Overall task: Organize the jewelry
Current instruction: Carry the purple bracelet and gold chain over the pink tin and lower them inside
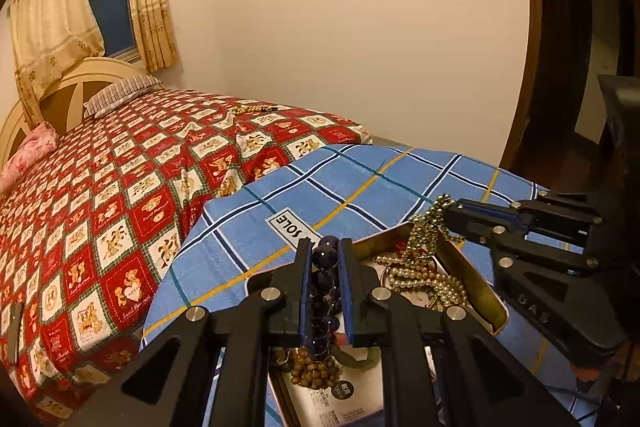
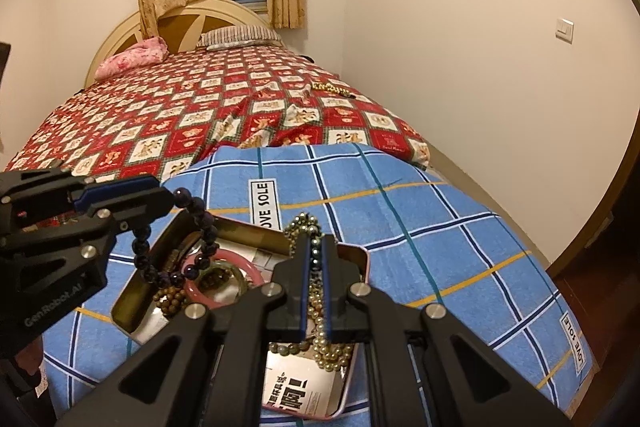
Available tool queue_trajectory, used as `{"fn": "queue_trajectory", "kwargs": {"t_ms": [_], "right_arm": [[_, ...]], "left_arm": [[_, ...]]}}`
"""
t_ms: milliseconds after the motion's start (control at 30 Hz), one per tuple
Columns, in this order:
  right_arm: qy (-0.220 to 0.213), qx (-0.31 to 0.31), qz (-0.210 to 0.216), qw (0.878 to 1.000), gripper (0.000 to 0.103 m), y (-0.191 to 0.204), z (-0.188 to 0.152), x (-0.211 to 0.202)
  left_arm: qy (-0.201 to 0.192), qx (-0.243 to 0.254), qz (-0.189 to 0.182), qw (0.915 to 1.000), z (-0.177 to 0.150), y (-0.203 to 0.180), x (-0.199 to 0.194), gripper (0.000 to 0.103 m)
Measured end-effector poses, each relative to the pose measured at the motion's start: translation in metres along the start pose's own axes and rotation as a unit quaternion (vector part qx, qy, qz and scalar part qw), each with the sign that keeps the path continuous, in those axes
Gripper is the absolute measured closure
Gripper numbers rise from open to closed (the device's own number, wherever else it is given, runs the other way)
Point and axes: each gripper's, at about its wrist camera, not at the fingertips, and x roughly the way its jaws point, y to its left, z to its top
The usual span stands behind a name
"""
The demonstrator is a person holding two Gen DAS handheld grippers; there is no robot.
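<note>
Right now your left gripper (image 1: 325, 247) is clamped on the dark purple bead bracelet (image 1: 320, 291), and your right gripper (image 2: 316, 247) is clenched on the pearl necklace (image 2: 320, 315). Both strands hang over the open tin (image 2: 168, 259) sitting on the blue plaid cushion (image 2: 440, 211), lower centre of each frame.

Right wrist view gives you the whole purple loop dangling from the left jaws at left of frame, plus the pink bangle (image 2: 240, 261) inside the tin. Left wrist view hides that bangle; instead it shows brown wooden beads (image 1: 312, 367) low centre and the gold bead clump (image 1: 430, 223) bunched at the right jaws.

Both grippers tilt down toward the tin, side by side. Another gold strand (image 1: 250, 109) lies far back on the red bedspread (image 1: 120, 187).
</note>
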Motion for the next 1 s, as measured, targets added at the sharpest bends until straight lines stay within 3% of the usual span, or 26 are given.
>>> {"fn": "queue_trajectory", "kwargs": {"t_ms": [1000], "right_arm": [[0.032, 0.014, -0.009, 0.999, 0.096, -0.007, -0.010, 0.035]], "left_arm": [[0.048, 0.005, 0.001, 0.9988, -0.024, 0.001, 0.043, 0.090]]}}
